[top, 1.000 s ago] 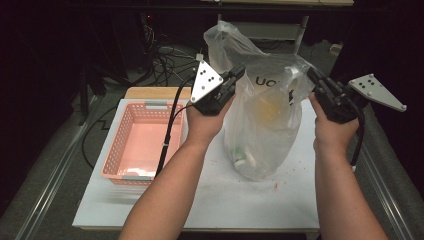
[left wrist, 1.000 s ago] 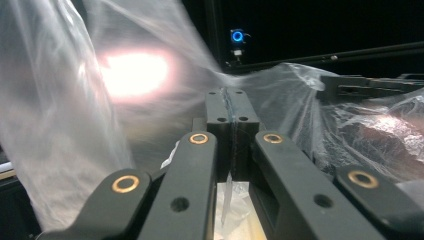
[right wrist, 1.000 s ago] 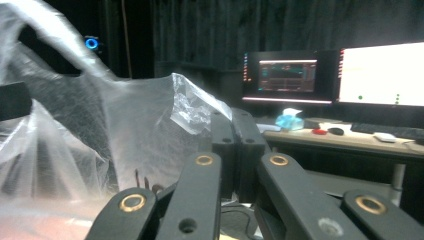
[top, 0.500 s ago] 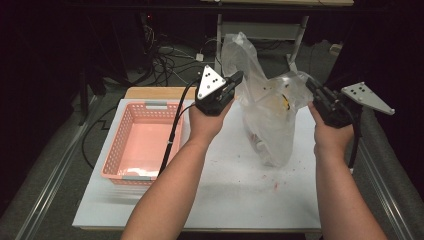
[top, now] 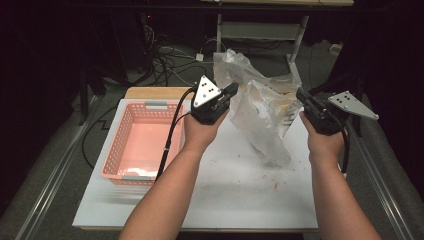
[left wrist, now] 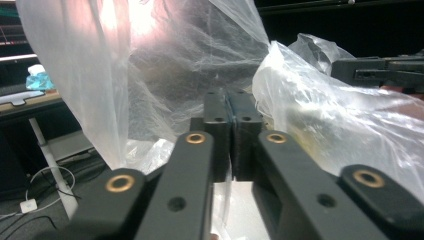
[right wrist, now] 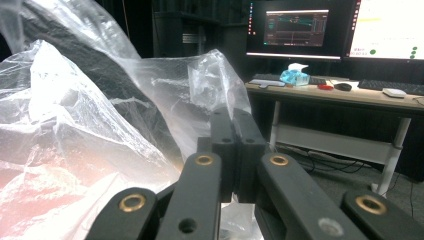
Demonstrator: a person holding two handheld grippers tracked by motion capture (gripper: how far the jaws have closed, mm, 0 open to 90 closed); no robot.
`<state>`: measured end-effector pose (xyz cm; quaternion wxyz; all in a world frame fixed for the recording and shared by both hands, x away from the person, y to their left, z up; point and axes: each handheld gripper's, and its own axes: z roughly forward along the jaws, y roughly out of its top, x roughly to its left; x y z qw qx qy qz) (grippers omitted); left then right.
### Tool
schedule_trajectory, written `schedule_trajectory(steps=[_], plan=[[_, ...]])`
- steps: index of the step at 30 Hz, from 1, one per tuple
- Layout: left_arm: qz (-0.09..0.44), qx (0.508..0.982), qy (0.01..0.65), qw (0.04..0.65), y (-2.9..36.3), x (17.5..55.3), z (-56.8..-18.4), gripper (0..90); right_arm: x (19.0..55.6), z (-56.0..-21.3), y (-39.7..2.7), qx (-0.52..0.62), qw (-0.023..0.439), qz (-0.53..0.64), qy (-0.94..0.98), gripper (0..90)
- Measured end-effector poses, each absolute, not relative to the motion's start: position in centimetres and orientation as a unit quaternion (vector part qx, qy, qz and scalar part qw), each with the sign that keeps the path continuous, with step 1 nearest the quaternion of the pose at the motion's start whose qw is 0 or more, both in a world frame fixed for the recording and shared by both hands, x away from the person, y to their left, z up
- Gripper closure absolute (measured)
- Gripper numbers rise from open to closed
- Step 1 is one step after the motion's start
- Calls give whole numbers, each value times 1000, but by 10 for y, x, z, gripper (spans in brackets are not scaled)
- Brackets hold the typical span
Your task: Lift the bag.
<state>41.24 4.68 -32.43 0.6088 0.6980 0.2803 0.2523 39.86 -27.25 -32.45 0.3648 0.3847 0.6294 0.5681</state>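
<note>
Clear plastic bag (top: 265,117) held between left gripper (top: 231,93) and right gripper (top: 301,96), both clamped on film, bottom resting on desk (top: 225,195). Contents still inside; emptying into pink basket (top: 142,142), left of left gripper, seemingly pending.

In the right gripper view the right claw (right wrist: 233,131) rises from the bottom edge with its two black jaws pressed together, pinching a thin fold of the clear plastic bag (right wrist: 75,135). The crinkled film billows up and to the left of the jaws. Behind, a desk (right wrist: 340,97) carries a keyboard (right wrist: 387,85), a blue tissue pack (right wrist: 295,76) and two lit monitors (right wrist: 297,27).
</note>
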Motion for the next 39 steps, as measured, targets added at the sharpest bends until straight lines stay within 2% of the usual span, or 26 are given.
schedule_trajectory(steps=[10,28,39], plan=[[232,710,291,598,63,390,-339,657,399,-333,-275,386,366,555,640,900],[221,709,297,600,99,343,-356,500,402,-345,-278,386,370,537,653,900],[215,710,313,594,116,325,-368,369,404,-349,-277,385,367,531,660,900]])
